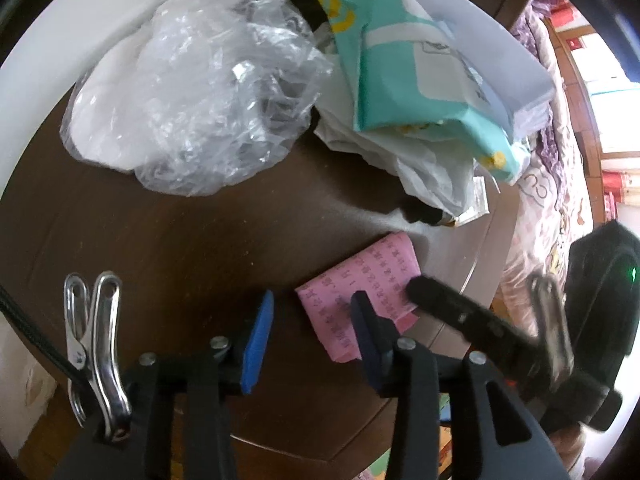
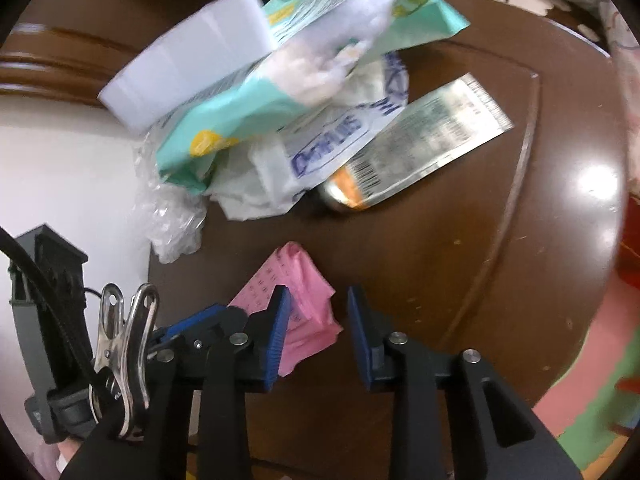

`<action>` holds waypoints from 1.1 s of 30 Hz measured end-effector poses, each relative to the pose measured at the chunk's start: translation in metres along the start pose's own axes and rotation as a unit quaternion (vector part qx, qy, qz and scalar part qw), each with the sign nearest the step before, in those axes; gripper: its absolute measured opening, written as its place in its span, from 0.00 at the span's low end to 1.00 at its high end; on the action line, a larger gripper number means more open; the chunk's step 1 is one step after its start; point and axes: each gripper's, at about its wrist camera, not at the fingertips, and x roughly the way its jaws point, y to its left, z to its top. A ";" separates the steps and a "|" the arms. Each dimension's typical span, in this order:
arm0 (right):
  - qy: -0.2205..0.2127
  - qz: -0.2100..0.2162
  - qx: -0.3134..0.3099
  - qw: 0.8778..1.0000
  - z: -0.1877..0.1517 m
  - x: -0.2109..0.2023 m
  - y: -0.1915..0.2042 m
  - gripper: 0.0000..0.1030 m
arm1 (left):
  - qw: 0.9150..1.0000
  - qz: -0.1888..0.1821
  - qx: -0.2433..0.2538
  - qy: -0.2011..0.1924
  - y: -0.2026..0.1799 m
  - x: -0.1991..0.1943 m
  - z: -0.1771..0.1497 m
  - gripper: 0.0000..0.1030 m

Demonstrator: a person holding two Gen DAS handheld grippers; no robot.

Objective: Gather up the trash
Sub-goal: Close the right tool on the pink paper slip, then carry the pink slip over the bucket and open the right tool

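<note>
A folded pink printed paper (image 1: 360, 284) lies on the dark wooden table (image 1: 160, 240) near its edge. My left gripper (image 1: 314, 334) stands open just above the table, its right blue pad over the paper's left edge. One black finger of my right gripper (image 1: 452, 304) rests over the paper's right corner. In the right wrist view the pink paper (image 2: 306, 296) sits between the pads of my right gripper (image 2: 320, 332), close to the left pad and apart from the right one. Those pads do not press on it.
Beyond the paper is a heap: a crumpled clear plastic bag (image 1: 192, 92), a teal wipes packet (image 1: 408, 60), a white box (image 1: 508, 56), a white printed bag (image 2: 332, 144) and a silver sachet (image 2: 424, 140). The table's edge (image 2: 532, 168) curves at the right.
</note>
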 end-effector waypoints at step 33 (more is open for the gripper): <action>-0.037 0.004 0.037 0.999 -0.089 -0.039 -0.035 0.18 | 0.990 0.011 0.140 0.026 -0.112 0.011 -0.079 0.28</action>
